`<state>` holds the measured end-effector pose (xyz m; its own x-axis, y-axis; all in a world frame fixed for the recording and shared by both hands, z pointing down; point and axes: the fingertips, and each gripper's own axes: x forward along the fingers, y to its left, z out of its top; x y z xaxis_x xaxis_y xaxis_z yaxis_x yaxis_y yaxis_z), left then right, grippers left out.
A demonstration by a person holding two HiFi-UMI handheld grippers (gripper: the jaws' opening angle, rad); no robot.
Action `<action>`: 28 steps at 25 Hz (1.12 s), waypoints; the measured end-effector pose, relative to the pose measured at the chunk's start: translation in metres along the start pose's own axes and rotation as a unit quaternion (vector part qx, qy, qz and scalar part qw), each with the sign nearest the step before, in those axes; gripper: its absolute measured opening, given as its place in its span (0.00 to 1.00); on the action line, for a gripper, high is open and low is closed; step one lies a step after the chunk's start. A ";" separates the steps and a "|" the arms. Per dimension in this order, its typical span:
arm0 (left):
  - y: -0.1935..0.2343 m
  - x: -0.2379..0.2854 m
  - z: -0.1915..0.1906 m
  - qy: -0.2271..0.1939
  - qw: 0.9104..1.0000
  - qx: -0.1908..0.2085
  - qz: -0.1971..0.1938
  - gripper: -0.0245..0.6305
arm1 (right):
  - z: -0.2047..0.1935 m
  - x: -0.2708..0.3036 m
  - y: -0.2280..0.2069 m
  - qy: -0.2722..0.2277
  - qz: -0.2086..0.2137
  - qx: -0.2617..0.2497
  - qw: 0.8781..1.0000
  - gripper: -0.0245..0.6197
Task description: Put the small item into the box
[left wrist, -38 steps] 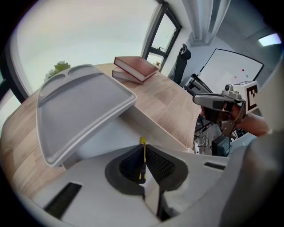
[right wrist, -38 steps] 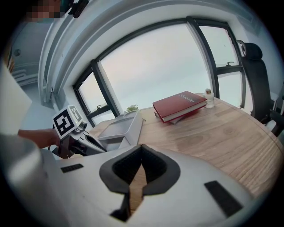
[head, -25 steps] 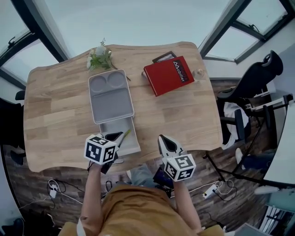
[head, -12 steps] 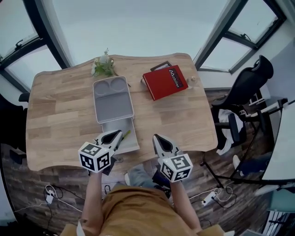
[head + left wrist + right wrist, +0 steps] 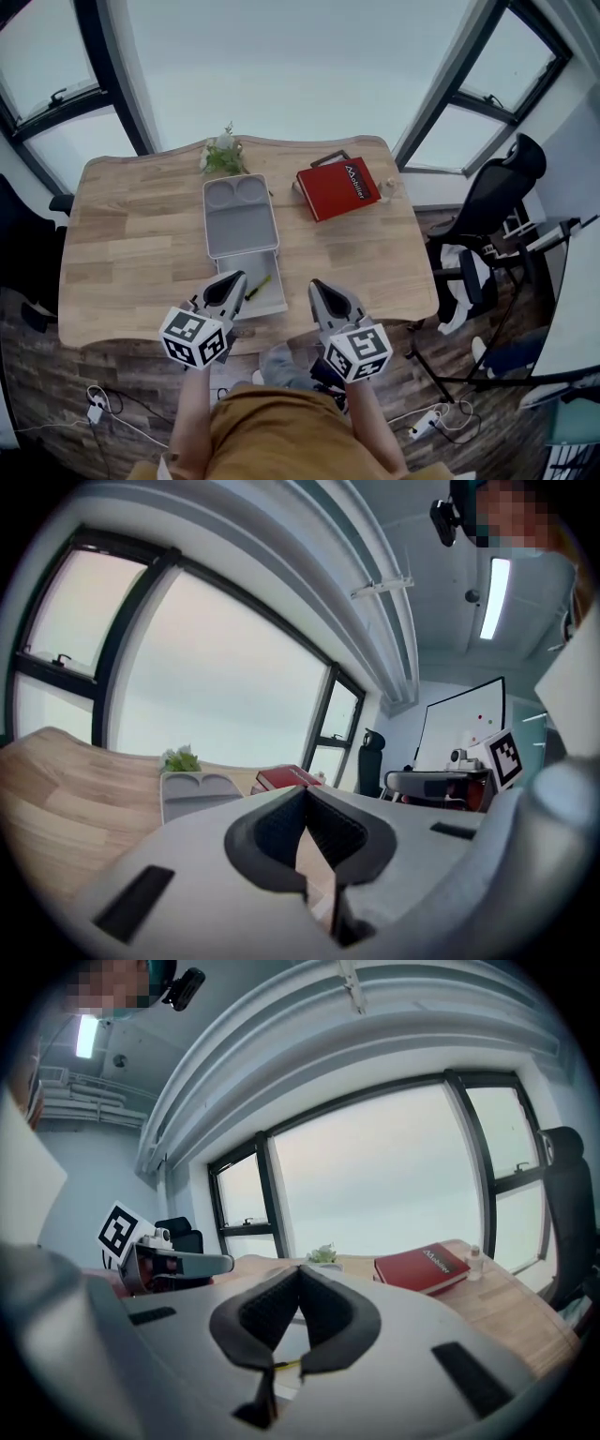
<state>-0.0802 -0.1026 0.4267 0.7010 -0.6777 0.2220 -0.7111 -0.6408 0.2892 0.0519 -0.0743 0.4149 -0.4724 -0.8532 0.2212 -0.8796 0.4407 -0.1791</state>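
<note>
- left tongs (image 5: 234, 279) and right tongs (image 5: 317, 285): both pressed together, nothing pinched, hovering over near edge of tabletop (image 5: 122, 234)
- small item (image 5: 259, 286): thin yellow-green stick, lying in or across open tray of grey box (image 5: 273, 298), just beside left tongs. Can't tell if fully inside
- risks imo: nudging it with closed tips could flick it over rim
- tray sits near tabletop edge, so a shove could slide it off

The grey box (image 5: 241, 230) is lying open near the front edge of the wooden table (image 5: 131, 234) — its far half showing two round hollows — and the small yellow-green stick (image 5: 259, 286) is lying slantwise in its shallow near tray
</note>
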 end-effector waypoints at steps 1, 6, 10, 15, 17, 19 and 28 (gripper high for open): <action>0.002 -0.005 0.005 -0.008 1.000 0.009 0.010 0.04 | 0.005 -0.002 0.003 -0.009 -0.002 -0.007 1.000 0.04; 0.010 -0.028 0.023 -0.043 0.998 0.032 0.045 0.04 | 0.014 -0.007 0.016 -0.022 -0.001 -0.025 0.999 0.04; 0.007 -0.033 0.024 -0.041 0.998 0.034 0.039 0.04 | 0.013 -0.009 0.020 -0.020 -0.001 -0.025 0.999 0.04; 0.006 -0.037 0.019 -0.039 0.998 0.033 0.037 0.04 | 0.009 -0.011 0.024 -0.015 -0.002 -0.026 1.000 0.04; 0.004 -0.038 0.019 -0.040 0.998 0.035 0.033 0.04 | 0.009 -0.011 0.025 -0.014 -0.002 -0.026 1.000 0.04; 0.002 -0.038 0.020 -0.039 0.998 0.037 0.029 0.04 | 0.009 -0.011 0.025 -0.013 -0.002 -0.026 1.000 0.04; 0.003 -0.037 0.017 -0.034 0.998 0.031 0.030 0.04 | 0.007 -0.009 0.024 -0.009 -0.004 -0.024 1.000 0.04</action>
<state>-0.1096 -0.0858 0.4033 0.6535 -0.7371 0.1720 -0.7549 -0.6183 0.2185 0.0357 -0.0576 0.4021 -0.4650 -0.8614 0.2045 -0.8851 0.4465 -0.1316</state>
